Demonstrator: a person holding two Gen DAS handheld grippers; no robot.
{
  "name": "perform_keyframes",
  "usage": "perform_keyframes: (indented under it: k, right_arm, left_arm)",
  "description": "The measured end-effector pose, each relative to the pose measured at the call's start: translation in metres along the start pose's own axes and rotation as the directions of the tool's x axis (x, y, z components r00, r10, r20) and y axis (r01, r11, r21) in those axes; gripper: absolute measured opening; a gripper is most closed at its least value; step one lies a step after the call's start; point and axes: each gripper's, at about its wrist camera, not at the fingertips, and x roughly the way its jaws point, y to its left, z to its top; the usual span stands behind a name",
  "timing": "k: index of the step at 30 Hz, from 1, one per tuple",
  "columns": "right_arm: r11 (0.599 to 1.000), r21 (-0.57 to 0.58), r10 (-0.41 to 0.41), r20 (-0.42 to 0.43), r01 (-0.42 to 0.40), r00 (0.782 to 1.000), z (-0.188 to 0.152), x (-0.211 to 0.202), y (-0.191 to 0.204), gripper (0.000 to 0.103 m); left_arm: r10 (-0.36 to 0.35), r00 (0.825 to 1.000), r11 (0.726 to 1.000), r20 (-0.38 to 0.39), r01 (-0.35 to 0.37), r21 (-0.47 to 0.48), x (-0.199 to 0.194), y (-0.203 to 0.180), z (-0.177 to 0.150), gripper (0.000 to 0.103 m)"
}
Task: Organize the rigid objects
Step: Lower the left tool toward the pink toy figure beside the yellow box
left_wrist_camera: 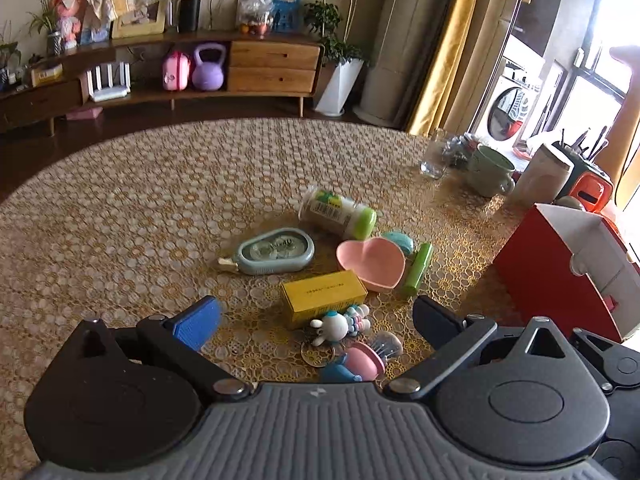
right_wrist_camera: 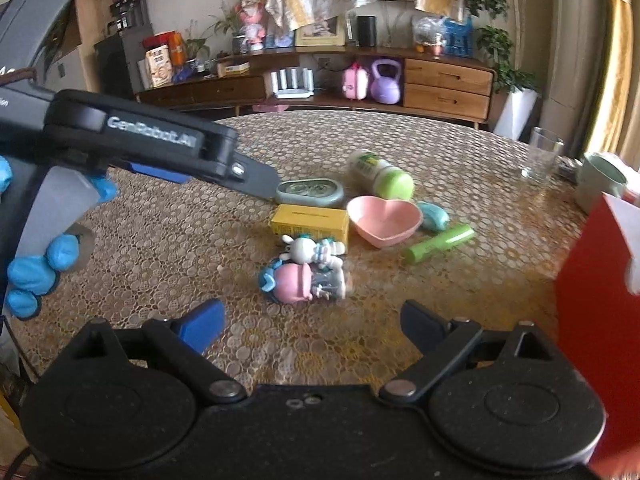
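- Blue-padded left gripper [left_wrist_camera: 316, 318] fingers spread wide, empty, above the yellow box [left_wrist_camera: 323, 297].
- Right gripper [right_wrist_camera: 314, 322] fingers likewise apart, empty.
- Rabbit figure [left_wrist_camera: 340, 323] touches the box's near side; pink heart bowl [left_wrist_camera: 372, 262] just right; red bin [left_wrist_camera: 568, 268] farther right on the worktop [left_wrist_camera: 120, 220].

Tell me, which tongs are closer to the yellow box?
Left. The left tongs hang open right over the yellow box. The right tongs sit farther back, with the rabbit keychain and pink toy in between.
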Motion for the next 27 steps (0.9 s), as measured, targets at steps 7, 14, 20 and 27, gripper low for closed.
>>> perform_keyframes:
  k: [7,14,20,27]
  right_arm:
    - [0.999,-0.041,0.02,-0.013,-0.02,1.0,-0.001,0.03,0.0,0.094]
    - [0.998,-0.042,0.043,-0.013,-0.043,0.999,0.0,0.049,-0.002,0.092]
    - [0.998,-0.013,0.065,-0.016,-0.065,0.998,-0.003,0.059,-0.011,0.088]
    - [0.995,-0.044,0.085,-0.019,-0.085,0.996,0.0,0.064,-0.011,0.077]
  left_arm:
    - [0.006,0.998,1.0,-0.064,-0.006,0.004,0.032,-0.01,-0.009,0.103]
    - [0.002,0.992,0.998,-0.123,-0.01,-0.068,0.063,-0.011,-0.011,0.103]
    - [0.029,0.987,0.995,-0.158,-0.044,-0.092,0.082,-0.015,-0.007,0.103]
    - [0.016,0.979,0.992,-0.201,-0.041,-0.123,0.099,-0.009,-0.007,0.097]
